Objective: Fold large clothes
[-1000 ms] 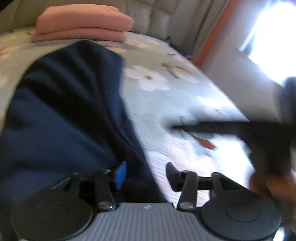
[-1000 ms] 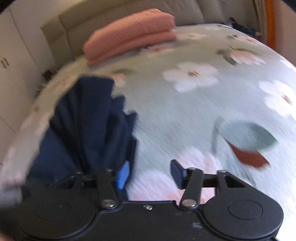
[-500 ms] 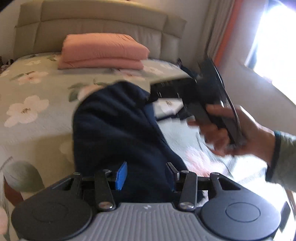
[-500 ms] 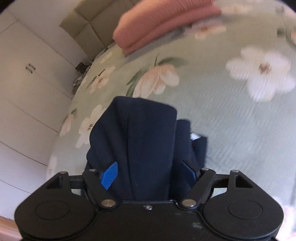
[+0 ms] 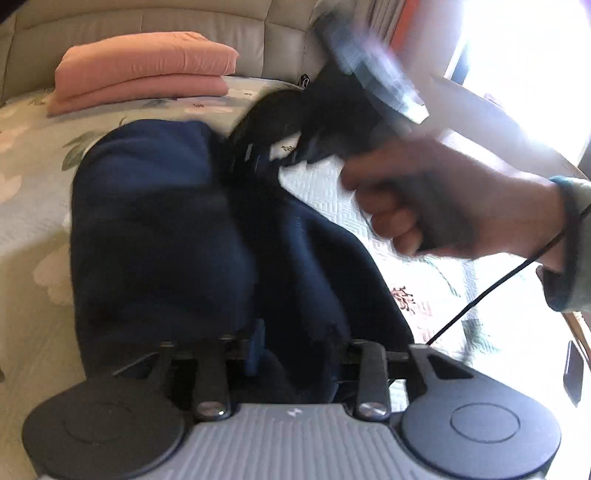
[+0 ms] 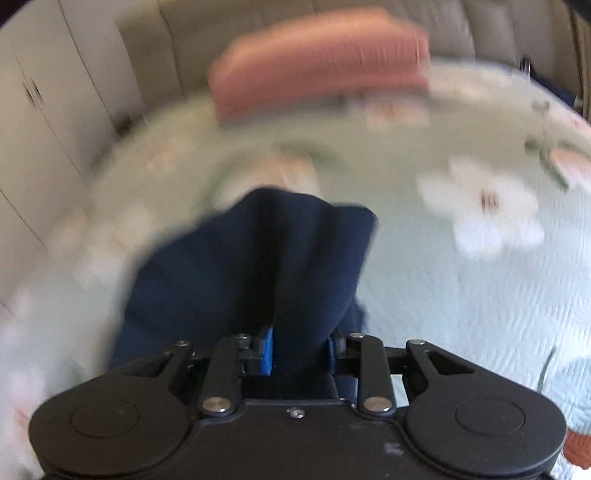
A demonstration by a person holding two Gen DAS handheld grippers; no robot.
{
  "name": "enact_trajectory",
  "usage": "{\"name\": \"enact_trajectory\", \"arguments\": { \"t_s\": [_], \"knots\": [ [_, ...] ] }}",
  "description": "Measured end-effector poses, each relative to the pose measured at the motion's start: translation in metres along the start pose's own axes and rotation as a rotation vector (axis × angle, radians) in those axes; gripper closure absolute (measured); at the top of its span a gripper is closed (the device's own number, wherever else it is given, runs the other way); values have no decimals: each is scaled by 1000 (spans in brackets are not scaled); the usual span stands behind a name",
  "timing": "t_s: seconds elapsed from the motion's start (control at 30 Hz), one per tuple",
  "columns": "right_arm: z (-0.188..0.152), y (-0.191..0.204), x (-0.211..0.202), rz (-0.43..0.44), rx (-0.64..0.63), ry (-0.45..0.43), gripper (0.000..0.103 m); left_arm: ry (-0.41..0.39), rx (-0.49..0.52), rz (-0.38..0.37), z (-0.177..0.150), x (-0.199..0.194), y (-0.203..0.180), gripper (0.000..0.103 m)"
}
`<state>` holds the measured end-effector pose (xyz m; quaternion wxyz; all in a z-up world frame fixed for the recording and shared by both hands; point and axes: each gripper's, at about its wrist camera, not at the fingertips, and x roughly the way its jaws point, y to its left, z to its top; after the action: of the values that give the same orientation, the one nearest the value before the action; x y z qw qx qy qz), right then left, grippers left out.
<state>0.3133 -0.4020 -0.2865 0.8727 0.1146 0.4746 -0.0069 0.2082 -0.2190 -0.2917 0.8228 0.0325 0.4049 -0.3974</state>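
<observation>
My right fingers point(image 6: 300, 349) have just been closing, and they now pinch a thick bunched fold of the navy garment point(image 6: 258, 266): the blue pads press on the cloth from both sides, and the rest of it fans out ahead of them over the bed point(image 6: 461, 302). My left fingers point(image 5: 293, 349) have been closing too, and dark cloth fills the space between them. The left pad sits against the fabric, but the other is buried in the folds and blurred, so I judge this a grip, not a certainty.

From my left fingers the navy garment point(image 5: 159, 229) rises ahead in a rounded hump, draped rather than flat. Beyond it and to the right, my right hand point(image 5: 443, 206) holds its own tool point(image 5: 354, 110) at the far end of the same cloth. I take it that I hold the garment at two separated points so I can lift and carry one edge over as a fold without it slumping in the middle.

A folded pink blanket point(image 5: 144, 70) lies well ahead of both sets of fingers, against the headboard point(image 5: 184, 22) and clear of my work. The fold looks barely begun: the cloth is still bunched, not squared. A thick handful like this could slip or drag extra layers along.
</observation>
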Motion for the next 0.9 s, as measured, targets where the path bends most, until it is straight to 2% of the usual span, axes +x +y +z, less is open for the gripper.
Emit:
{"name": "enact_trajectory", "arguments": {
  "t_s": [0.03, 0.07, 0.13, 0.17, 0.23, 0.3, 0.33, 0.4, 0.5, 0.53, 0.6, 0.63, 0.67, 0.7, 0.77, 0.8, 0.83, 0.87, 0.9],
  "knots": [
    [-2, -1, 5, -9, 15, 8, 62, 6, -2, -15, -1, 1, -3, 68],
    [-2, -2, 1, -12, 33, 6, 59, 19, 43, 0, -3, 2, -9, 68],
    [4, -3, -17, -43, 18, -11, 42, 28, 99, 33, -2, 3, -11, 68],
    [7, -6, -31, -89, -3, -60, 31, 16, 77, 21, -2, 0, -7, 67],
    [9, -1, -59, -172, -100, -179, 30, -9, 6, -30, -2, -6, 3, 67],
    [8, 21, -77, -256, -276, -278, 32, -30, -31, -57, -3, -7, 6, 64],
    [8, 33, -80, -237, -344, -302, 36, -36, -26, -56, -6, -7, 5, 62],
    [8, 60, -81, -134, -440, -328, 57, -37, 6, -32, -6, -2, -2, 62],
    [8, 96, -69, 64, -521, -338, 70, -25, 40, -21, -9, -3, -10, 59],
    [9, 103, -60, 101, -524, -321, 70, -20, 53, -20, -9, -2, -10, 59],
    [17, 108, -26, 161, -503, -222, 71, -15, 82, -9, -10, 0, -10, 59],
    [20, 102, -10, 161, -472, -178, 72, -17, 97, 6, -15, -4, -12, 58],
    [26, 92, 6, 147, -422, -138, 57, -16, 114, 20, -15, -3, -11, 58],
    [33, 78, 16, 129, -353, -116, 24, -14, 119, 17, -15, -4, -10, 58],
    [48, 36, 26, 124, -162, -86, 24, -11, 102, 2, -14, -6, -8, 59],
    [51, 16, 27, 93, -82, -74, 56, -6, 97, -2, -16, -8, -9, 59],
    [54, 0, 27, 32, -36, -51, 82, -1, 94, -5, -16, -10, -8, 59],
    [52, -15, 22, 33, 1, -29, 101, 2, 91, -13, -16, -14, -8, 59],
    [48, -26, 8, 50, 40, -29, 101, 3, 85, -23, -10, -8, -9, 60]
  ]
}}
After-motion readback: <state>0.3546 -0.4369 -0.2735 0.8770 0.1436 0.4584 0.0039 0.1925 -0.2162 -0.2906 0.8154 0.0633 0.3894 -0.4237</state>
